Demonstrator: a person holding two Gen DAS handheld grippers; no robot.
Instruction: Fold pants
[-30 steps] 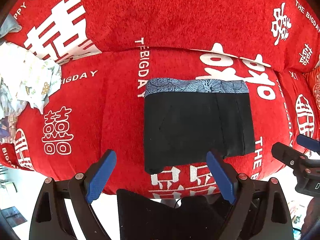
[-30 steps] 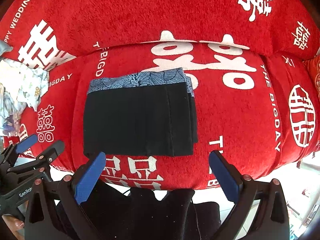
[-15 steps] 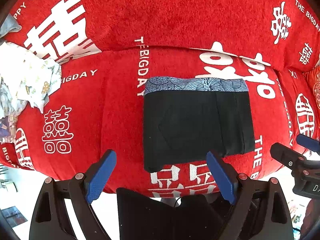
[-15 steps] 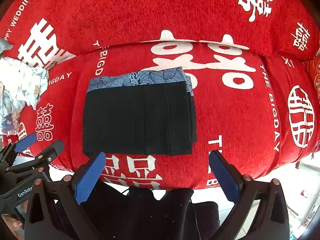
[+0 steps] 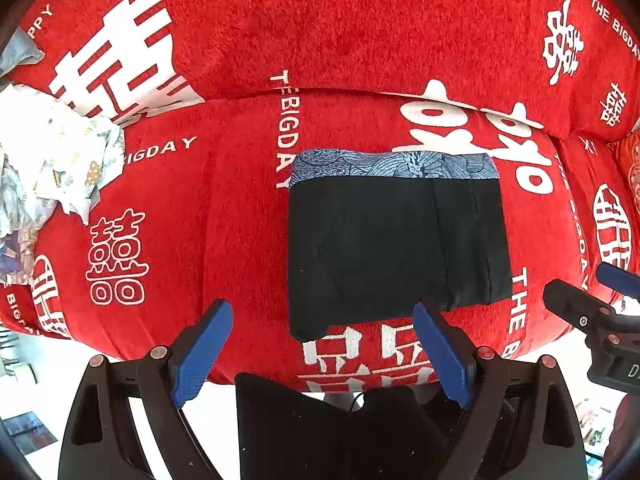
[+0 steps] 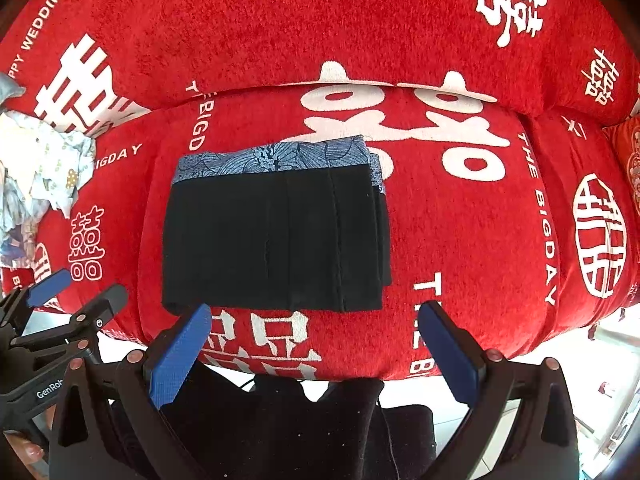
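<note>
Black left gripper [image 5: 320,320], blue ribbed pads [image 5: 200,354], silver screws.

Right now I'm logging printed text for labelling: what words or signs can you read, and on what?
"THE BIGDAY" on the red cover.
"PPY WEDDING", cut off at the frame edge, on the cover's backrest.
Big white double-happiness signs on the cover.
"GenRob", cut off, on the left gripper's body.
None on the pants.

Home: red wedding-print sofa cover [image 5: 248,208], laundry heap [image 5: 52,160]
</note>
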